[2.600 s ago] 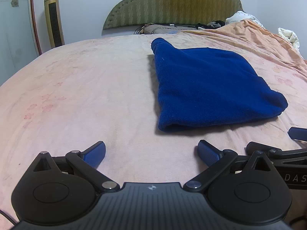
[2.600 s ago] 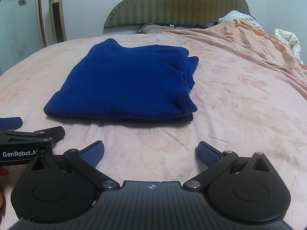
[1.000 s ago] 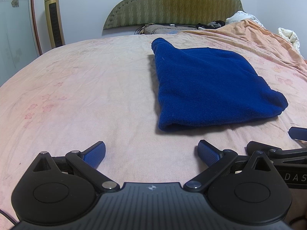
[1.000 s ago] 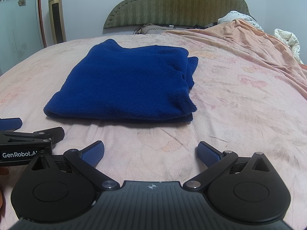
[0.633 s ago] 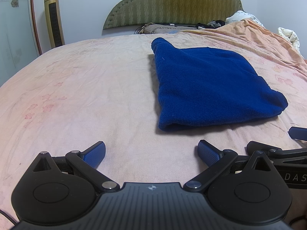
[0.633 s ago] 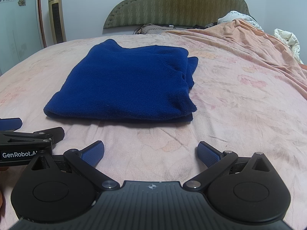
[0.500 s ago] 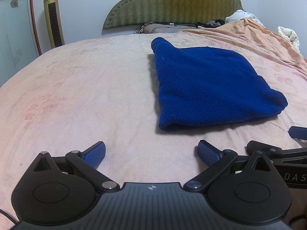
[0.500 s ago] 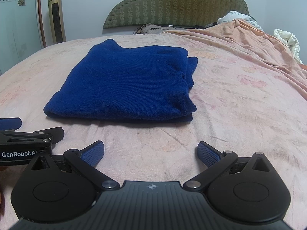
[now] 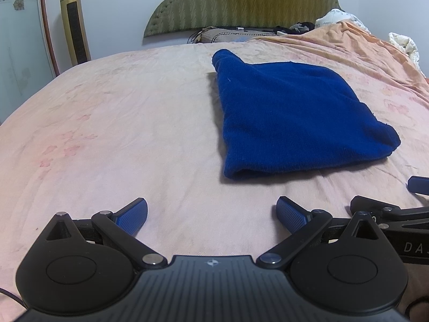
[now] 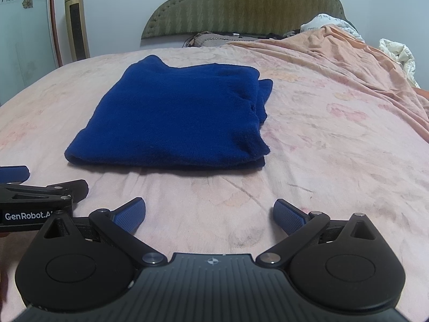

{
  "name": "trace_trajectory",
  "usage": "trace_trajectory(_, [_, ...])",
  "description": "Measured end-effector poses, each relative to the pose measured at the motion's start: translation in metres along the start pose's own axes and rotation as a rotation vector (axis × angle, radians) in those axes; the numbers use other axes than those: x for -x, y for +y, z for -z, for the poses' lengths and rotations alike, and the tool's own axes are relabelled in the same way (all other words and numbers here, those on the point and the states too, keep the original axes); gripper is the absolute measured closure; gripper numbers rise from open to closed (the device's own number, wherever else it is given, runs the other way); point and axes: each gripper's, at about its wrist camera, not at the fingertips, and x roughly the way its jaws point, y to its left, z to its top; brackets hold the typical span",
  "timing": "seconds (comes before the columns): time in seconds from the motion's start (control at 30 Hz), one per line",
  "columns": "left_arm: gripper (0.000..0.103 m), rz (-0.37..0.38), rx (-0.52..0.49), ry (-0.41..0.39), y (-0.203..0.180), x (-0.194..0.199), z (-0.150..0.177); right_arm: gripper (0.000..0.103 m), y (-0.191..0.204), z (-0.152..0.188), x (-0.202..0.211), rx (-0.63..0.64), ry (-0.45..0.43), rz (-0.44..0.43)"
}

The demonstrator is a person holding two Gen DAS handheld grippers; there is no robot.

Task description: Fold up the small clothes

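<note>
Pink bedsheet (image 9: 120,123) carries the folded blue knit garment (image 10: 177,115) ahead of both wide-open, empty tongs, left (image 9: 211,216) and right (image 10: 209,214); soft and limp, it is probably best pinched at its near corners.

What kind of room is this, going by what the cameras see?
Most likely a home bedroom. A folded blue sweater lies on a bed with a pink sheet, a padded green headboard stands against the wall, and rumpled bedding is piled at the far right.
</note>
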Motion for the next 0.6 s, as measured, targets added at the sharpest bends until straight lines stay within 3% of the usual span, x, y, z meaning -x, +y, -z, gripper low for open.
trace_trajectory(0.6, [0.000, 0.002, 0.003, 0.023, 0.005, 0.013, -0.004, 0.000, 0.002, -0.004, 0.019, -0.003, -0.020, -0.012])
